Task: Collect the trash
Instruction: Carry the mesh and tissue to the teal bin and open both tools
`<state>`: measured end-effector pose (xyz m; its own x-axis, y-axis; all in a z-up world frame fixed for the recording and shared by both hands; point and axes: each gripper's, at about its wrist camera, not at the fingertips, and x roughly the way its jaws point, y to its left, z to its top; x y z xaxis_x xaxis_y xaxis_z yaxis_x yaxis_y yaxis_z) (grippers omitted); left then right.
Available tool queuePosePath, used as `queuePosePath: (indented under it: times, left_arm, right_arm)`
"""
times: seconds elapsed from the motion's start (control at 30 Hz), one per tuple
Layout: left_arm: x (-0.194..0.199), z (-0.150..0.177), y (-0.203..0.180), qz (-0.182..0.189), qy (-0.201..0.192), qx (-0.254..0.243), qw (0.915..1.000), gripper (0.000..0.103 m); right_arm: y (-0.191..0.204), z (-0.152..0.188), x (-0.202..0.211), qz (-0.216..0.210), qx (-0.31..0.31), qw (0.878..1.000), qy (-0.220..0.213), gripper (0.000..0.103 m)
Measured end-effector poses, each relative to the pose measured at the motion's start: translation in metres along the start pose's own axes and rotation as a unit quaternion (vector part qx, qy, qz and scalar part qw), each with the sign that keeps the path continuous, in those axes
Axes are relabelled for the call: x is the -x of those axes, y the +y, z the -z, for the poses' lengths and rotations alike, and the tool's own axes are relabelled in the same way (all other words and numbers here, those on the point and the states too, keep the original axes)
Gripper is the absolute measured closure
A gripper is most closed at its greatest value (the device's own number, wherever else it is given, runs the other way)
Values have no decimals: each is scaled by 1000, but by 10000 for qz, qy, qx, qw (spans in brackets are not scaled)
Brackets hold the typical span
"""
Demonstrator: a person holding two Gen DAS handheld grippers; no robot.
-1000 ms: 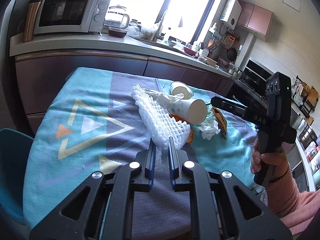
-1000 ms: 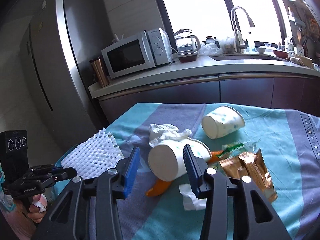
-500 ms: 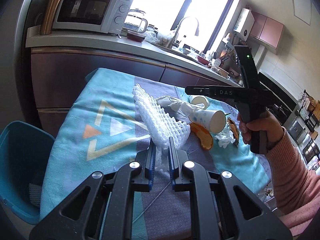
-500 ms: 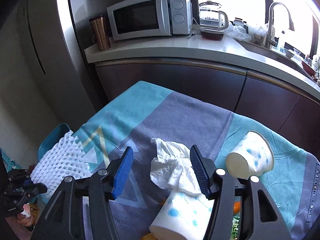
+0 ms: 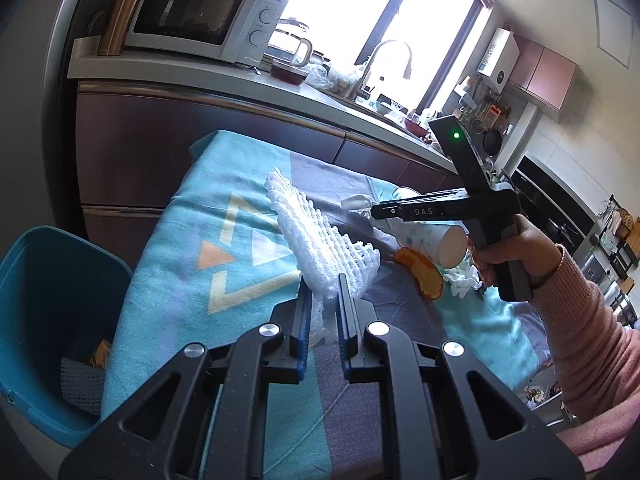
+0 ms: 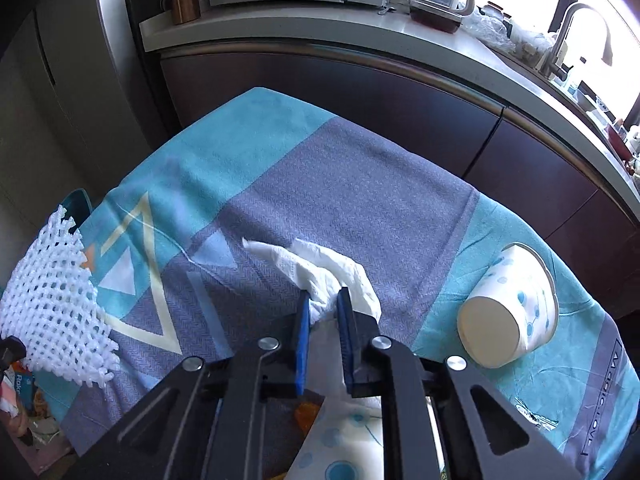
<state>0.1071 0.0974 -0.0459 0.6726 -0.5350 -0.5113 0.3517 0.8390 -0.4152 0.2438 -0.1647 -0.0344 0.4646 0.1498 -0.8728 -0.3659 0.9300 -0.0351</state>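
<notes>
Since a second ago the right gripper [image 6: 323, 300] has swung off the paper cup it straddled and tipped down onto the crumpled white tissue [image 6: 320, 270]; its jaws have just been closing and now pinch the near end of that tissue between the blue pads, the rest of the wad spreading away from the tips over the grey band of the tablecloth [image 6: 340, 184]. A spotted paper cup [image 6: 348, 452] lies directly under this gripper, and a second cup [image 6: 510, 312] lies on its side to the right, well apart. The left gripper [image 5: 323, 294] is clenched on the near edge of the white foam net [image 5: 320, 240], which rises from its tips and slants away across the cloth. Left of the table, below its edge, stands a blue bin [image 5: 44, 280]. Farther off, a strip of orange peel [image 5: 422, 272] lies beside a cup.
</notes>
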Motion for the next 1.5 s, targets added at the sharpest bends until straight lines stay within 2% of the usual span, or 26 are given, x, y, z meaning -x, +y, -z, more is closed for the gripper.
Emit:
queuePosePath:
  times: [0.17, 0.33, 0.7, 0.83, 1.1, 1.5]
  left_arm:
    - [8, 1, 3, -34, -63, 6, 10000, 91]
    - [20, 1, 3, -89, -159, -48, 9998, 91]
    - [62, 3, 10, -375, -439, -198, 9981, 91]
    - [79, 5, 18, -546, -516, -183, 9970, 91]
    - [111, 12, 41, -918, -649, -18, 9937, 91]
    - [151, 24, 85, -1528, -774, 340, 9846, 91]
  right_arm:
    - [6, 5, 23, -31, 31, 9991, -410, 94]
    - [15, 12, 53, -306, -58, 9951, -935, 94]
    - [64, 35, 95, -1451, 22, 9764, -1598, 94]
    - [84, 39, 99, -1878, 42, 9679, -1668, 94]
    - [122, 39, 96, -2423, 117, 9548, -1718, 94]
    - [182, 22, 84, -2937, 433, 9410, -1626, 94]
